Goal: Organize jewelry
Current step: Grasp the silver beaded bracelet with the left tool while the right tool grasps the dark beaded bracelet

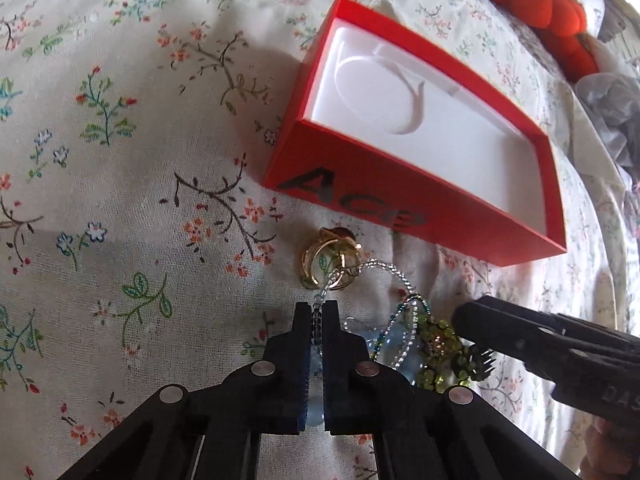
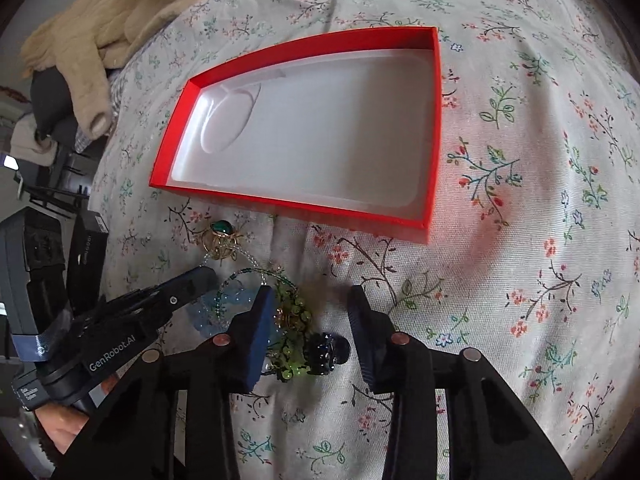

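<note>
A red box point(image 1: 360, 196) with a white moulded insert lies open on the floral bedspread; it also shows in the right wrist view point(image 2: 434, 128). A jewelry pile lies in front of it: gold rings point(image 1: 332, 262), a beaded chain point(image 1: 394, 280), a green beaded piece point(image 1: 444, 344) and blue beads. My left gripper point(image 1: 318, 310) is shut on the beaded chain at the pile. My right gripper point(image 2: 312, 300) is open over the green beaded piece point(image 2: 290, 320) and a dark beaded piece point(image 2: 326, 350). A green-stone gold ring point(image 2: 220, 234) lies beyond.
An orange stuffed toy point(image 1: 556, 12) and grey cloth point(image 1: 612, 120) lie at the bed's far right edge. A beige knit garment point(image 2: 112, 28) and dark equipment point(image 2: 44, 256) sit beyond the bed's left edge in the right wrist view.
</note>
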Tool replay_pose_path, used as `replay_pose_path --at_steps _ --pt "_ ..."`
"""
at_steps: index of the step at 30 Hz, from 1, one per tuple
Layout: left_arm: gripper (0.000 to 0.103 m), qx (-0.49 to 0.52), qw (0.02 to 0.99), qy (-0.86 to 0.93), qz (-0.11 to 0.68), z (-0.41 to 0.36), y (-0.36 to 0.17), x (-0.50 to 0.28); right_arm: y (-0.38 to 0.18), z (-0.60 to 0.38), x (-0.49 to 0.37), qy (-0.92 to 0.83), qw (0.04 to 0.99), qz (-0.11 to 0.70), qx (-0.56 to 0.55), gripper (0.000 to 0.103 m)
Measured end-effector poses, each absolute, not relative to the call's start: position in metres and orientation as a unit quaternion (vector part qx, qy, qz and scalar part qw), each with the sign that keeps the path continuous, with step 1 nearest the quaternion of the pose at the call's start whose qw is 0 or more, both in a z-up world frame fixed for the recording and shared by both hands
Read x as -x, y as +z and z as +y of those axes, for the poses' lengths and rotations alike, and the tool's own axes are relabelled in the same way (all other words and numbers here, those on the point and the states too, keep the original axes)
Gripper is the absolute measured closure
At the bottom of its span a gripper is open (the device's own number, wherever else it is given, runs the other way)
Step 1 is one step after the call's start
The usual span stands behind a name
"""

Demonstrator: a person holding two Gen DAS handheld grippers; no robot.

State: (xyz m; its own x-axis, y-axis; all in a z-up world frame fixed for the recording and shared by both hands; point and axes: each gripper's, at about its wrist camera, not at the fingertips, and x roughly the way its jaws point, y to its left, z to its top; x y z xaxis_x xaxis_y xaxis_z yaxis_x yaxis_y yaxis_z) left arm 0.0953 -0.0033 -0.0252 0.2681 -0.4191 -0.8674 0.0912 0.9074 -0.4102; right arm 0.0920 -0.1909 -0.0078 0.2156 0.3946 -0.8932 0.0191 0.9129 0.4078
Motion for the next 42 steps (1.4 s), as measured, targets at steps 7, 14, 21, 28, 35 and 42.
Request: replay_pose_path --at_steps 7,14,21,28,35,42 --pt "0.103 0.129 0.804 -0.172 0.554 -0.002 -0.005 -0.090 -0.011 -0.188 -0.103 0.129 0.763 0.611 -0.164 0.078" --pt "0.103 0.137 0.815 -0.163 0.540 0.024 0.003 -0.081 -0.005 -0.174 -0.102 0.132 0.770 0.608 -0.141 0.078" --pt "0.103 0.121 0.821 -0.144 0.539 0.040 0.002 -0.076 0.002 -0.158 -0.102 0.115 0.782 0.607 -0.075 0.078" --pt "0.103 0.121 0.817 -0.138 0.547 0.050 -0.003 -0.071 0.003 -0.137 -0.102 0.124 0.788 0.604 -0.004 0.078" --pt "0.103 0.118 0.814 -0.128 0.554 0.055 -0.009 -0.070 -0.010 -0.118 -0.108 0.134 0.778 0.610 0.061 0.077" --pt "0.103 0.116 0.812 -0.126 0.557 0.053 -0.012 -0.073 -0.019 -0.102 -0.119 0.151 0.778 0.600 0.112 0.077"
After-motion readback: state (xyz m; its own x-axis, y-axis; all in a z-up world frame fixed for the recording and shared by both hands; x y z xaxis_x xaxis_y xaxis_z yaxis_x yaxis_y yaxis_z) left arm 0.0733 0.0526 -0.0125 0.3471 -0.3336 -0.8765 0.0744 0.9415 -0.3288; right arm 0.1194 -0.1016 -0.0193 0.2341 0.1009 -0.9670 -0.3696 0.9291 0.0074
